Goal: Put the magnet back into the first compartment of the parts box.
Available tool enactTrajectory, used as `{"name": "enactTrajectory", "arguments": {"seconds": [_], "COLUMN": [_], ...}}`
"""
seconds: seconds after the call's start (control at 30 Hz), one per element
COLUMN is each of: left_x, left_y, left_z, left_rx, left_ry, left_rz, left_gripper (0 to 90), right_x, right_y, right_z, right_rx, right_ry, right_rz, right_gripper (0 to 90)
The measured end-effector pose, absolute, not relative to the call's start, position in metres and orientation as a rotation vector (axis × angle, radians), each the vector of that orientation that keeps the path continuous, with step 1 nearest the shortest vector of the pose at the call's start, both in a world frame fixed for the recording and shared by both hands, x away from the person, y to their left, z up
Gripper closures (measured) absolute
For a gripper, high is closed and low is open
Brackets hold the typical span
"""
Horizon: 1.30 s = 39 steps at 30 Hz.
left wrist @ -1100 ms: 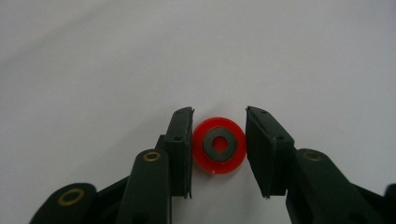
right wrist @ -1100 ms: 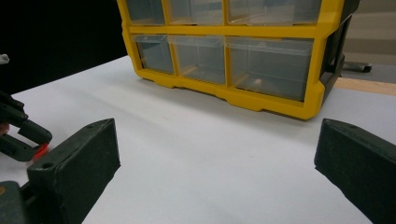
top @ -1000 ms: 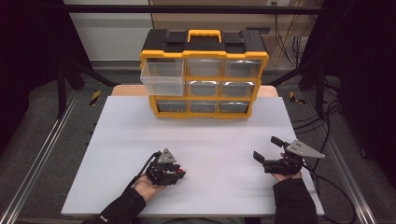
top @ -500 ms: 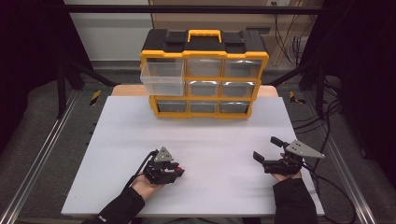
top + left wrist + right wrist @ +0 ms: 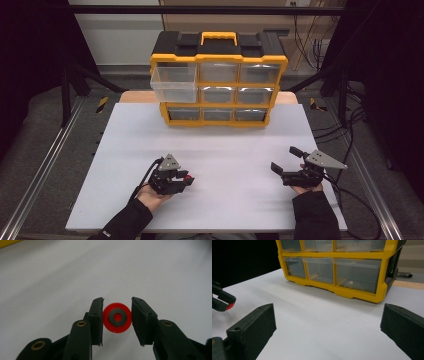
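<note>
In the right gripper view, the yellow organizer (image 5: 342,267) ran off at twelve o'clock, its top drawers cut off.

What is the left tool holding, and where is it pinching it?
The left tool holds a small round red disc with a grey ring in its middle, pinched by its opposite rim edges. The right tool holds nothing; its jaws stand wide apart.

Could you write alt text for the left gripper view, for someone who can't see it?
Two black jaws grip a small red disc with a grey ring at its centre, just above a plain white table.
</note>
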<state>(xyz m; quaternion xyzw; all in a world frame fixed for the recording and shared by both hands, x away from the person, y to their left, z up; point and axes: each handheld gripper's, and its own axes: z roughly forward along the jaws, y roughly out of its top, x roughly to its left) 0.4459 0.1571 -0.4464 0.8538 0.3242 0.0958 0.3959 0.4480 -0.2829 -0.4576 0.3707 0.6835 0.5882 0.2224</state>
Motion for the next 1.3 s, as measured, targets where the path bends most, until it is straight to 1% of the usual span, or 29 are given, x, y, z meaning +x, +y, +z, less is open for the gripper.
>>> {"name": "enactTrajectory", "arguments": {"seconds": [1.3], "left_x": [0.448], "left_y": [0.186], "left_z": [-0.411], "left_rx": [2.048], "left_ry": [0.835], "left_rz": [0.325], "left_gripper": [62.2], "right_x": [0.448], "right_y": [-0.282], "right_z": [-0.457], "right_rx": [1.026], "right_ry": [1.89], "right_rz": [1.623], "right_gripper": [0.5]}}
